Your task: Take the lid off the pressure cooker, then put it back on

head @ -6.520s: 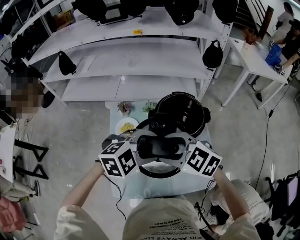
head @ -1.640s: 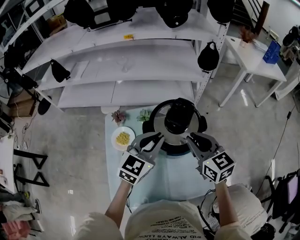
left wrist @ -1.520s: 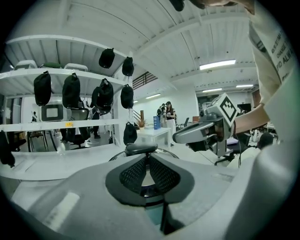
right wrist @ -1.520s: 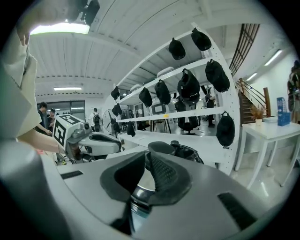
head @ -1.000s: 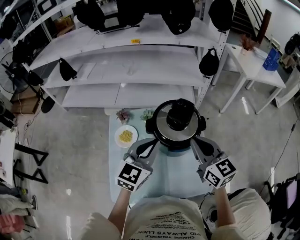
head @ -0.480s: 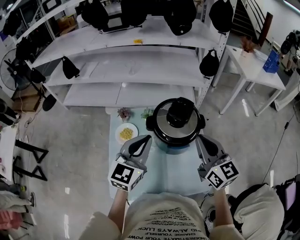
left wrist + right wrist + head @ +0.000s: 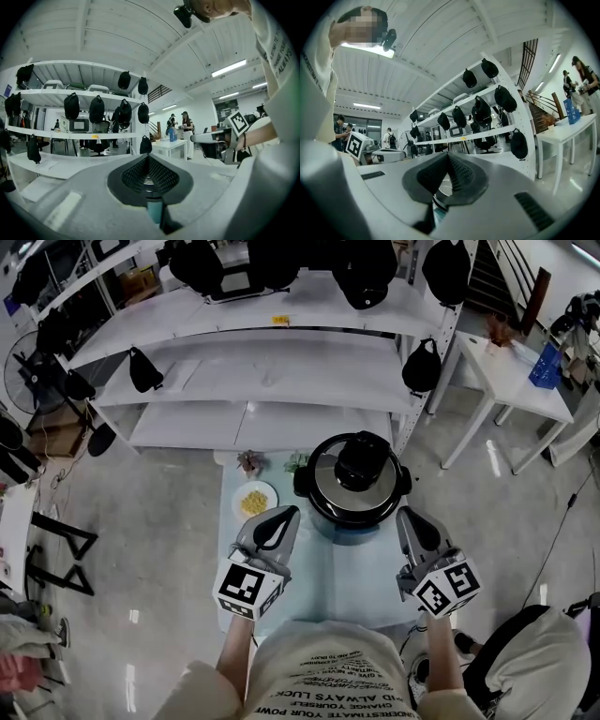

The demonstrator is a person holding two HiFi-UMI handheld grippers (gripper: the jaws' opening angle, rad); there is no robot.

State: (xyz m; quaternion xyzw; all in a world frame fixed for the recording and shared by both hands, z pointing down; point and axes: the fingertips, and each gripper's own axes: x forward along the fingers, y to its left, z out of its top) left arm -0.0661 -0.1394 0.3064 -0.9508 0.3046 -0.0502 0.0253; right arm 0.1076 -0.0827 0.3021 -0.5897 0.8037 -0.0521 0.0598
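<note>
Head view steeply downward; gripper views level, shelves [image 7: 262,371] seemingly shared.

The cooker [image 7: 352,527] stands upright on the far right part of the pale blue tabletop [image 7: 319,592]. Its lid [image 7: 328,491] is on and sits level. The lid is a round, shiny metal disc with a black rim and a large black knob [image 7: 362,463] at its centre. Short black handles stick out at the left and right of the rim.
</note>
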